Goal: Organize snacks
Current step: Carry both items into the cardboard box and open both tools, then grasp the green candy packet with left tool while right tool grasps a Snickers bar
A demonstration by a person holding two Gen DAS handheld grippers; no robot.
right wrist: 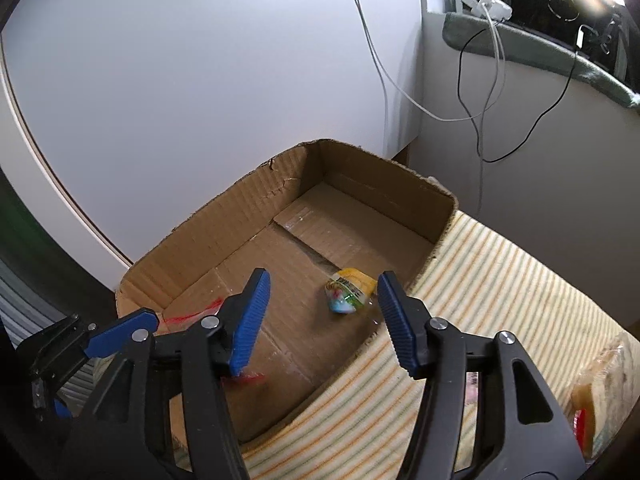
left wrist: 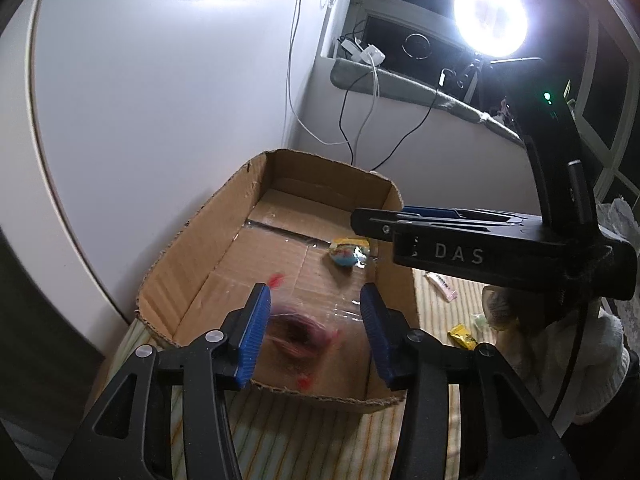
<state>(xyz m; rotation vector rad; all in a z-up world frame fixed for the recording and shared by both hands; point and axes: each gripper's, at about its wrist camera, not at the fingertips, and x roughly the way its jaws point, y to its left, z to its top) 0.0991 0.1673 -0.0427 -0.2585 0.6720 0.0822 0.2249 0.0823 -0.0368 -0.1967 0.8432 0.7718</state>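
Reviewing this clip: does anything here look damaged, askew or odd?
The cardboard box has ragged, torn top edges, as if its flaps were ripped off. A dark snack in clear wrap is motion-blurred between the left gripper's open jaws. A few snacks lie outside the box on the striped mat.

Striped beige cloth surface [right wrist: 500, 280] is seen below a plain white wall panel [right wrist: 200, 80]; white and black cables [right wrist: 480, 120] are hung from a grey padded windowsill [left wrist: 400, 80]; a bright round lamp [left wrist: 490, 20] is mounted above
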